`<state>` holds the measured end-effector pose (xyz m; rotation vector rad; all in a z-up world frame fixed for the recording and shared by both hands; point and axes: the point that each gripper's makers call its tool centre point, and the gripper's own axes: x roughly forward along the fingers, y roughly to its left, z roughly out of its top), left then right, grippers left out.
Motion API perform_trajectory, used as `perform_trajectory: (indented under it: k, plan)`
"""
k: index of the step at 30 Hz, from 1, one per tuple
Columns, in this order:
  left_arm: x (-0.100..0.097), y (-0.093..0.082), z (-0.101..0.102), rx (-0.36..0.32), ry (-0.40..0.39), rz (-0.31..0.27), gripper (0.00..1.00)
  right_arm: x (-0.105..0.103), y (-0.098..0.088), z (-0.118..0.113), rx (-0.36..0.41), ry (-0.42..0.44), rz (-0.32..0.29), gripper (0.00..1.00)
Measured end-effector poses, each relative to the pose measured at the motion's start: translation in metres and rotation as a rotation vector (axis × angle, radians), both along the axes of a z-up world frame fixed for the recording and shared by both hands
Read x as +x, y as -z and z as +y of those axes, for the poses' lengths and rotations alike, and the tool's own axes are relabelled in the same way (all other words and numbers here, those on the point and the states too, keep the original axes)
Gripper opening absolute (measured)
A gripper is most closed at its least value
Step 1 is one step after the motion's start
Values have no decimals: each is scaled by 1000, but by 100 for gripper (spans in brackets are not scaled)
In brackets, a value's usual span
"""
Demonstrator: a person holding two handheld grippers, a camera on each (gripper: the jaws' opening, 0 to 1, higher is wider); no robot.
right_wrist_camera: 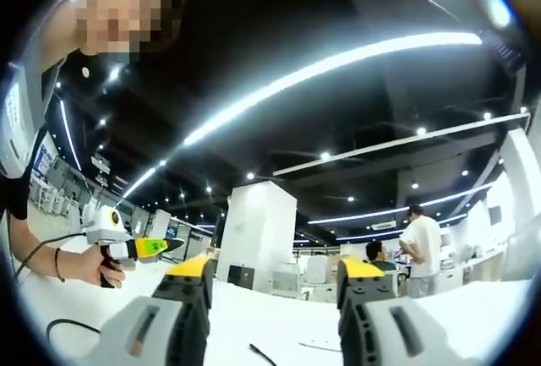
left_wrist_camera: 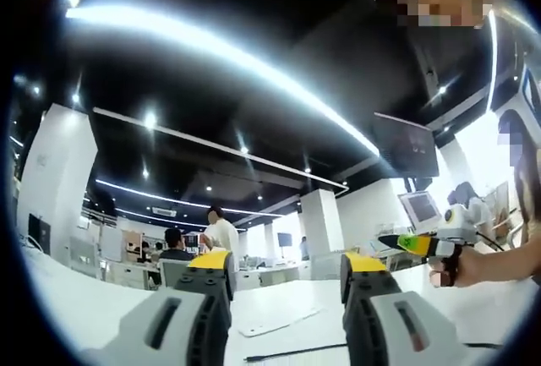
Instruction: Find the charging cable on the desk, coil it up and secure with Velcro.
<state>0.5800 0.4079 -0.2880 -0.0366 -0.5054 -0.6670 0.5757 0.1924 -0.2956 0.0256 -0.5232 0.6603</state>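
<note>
Yellow-tipped grey jaws of the left gripper rose from the bottom of the left gripper view, standing spread with nothing between them. The right gripper in the right gripper view stood the same way, jaws apart and empty. Both were raised and tilted up toward the dark ceiling rather than down at the work.

Just beyond the left jaws, low in the frame, a thin dark length of the charging cable lay stretched straight across the white desk, running from lower centre toward the lower right. A short dark end showed at the bottom centre of the right gripper view, and a dark loop curved at the lower left; whether these belonged to the same cable could not be told. A flat pale strip lay near the cable at lower centre; it might have been the Velcro, but that was unclear.

Judged from this, the task had hardly begun: the cable lay uncoiled and untouched, so grasping, coiling and strapping all remained.

Farther out, a person's hand held the other gripper at the left edge, and two people stood or sat in the background office.
</note>
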Motion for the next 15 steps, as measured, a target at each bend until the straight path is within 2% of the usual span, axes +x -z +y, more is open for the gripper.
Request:
perform_trajectory:
  k: [4,7,12,15]
  plan:
    - [-2,1,-3,9,10,1,52,-2,-1,-3,18,-18,-4,60]
    - [-2,1,-4,8,12,1,54,1,4,-4,-12,6,15,57]
    - [-3,-1,-4,13,10,-2,55,1,4,-3,-11,3,17,58]
    - [-4,1,-6,40,9,-5,54,1,6,-2,-18,3,21,58]
